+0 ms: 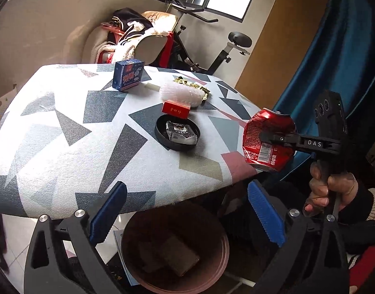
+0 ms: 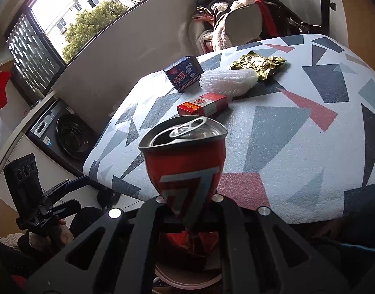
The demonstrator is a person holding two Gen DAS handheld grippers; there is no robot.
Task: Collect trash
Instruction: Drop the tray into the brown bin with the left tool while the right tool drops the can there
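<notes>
My right gripper (image 1: 268, 138) is shut on a crushed red soda can (image 1: 269, 132), held off the table's right edge; the can (image 2: 187, 161) fills the right wrist view. My left gripper (image 1: 187, 210) is open and empty above a round pink-rimmed trash bin (image 1: 212, 285) on the floor, which holds some trash. On the patterned table (image 1: 64, 134) lie a blue box (image 1: 128, 74), a white foam net (image 1: 182, 93), a gold wrapper (image 1: 192, 84), a red pack (image 1: 175, 109) and a black lid (image 1: 160, 132) with a crumpled silver wrapper (image 1: 181, 133).
An exercise bike (image 1: 212, 49) and a chair piled with clothes (image 1: 133, 39) stand behind the table. A blue curtain (image 1: 334, 49) hangs at the right. A washing machine (image 2: 64, 132) shows at the left in the right wrist view.
</notes>
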